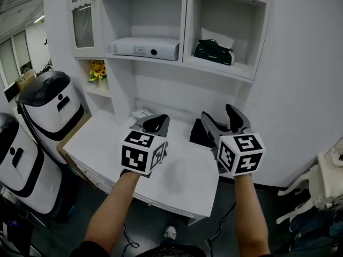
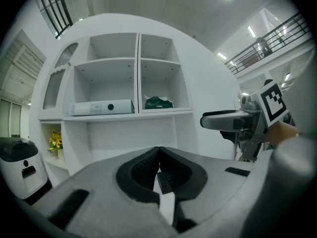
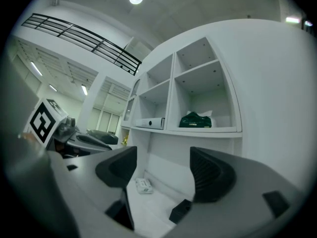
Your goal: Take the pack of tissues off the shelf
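Here, the left gripper [image 2: 158, 157] is hovering above the white desk [image 1: 182, 171] with its jaws pressed together on nothing. The right gripper [image 3: 163, 171] is hanging beside it, jaws spread wide and empty, touching neither the desk nor the shelf [image 1: 220, 68]. The dark green pack of tissues [image 1: 213, 51] is lying in the shelf's right-hand compartment, well above both grippers. Its long axis is running side to side along the front edge, ends pointing toward the compartment walls. A white box [image 1: 144, 48] is sitting in the compartment to its left.
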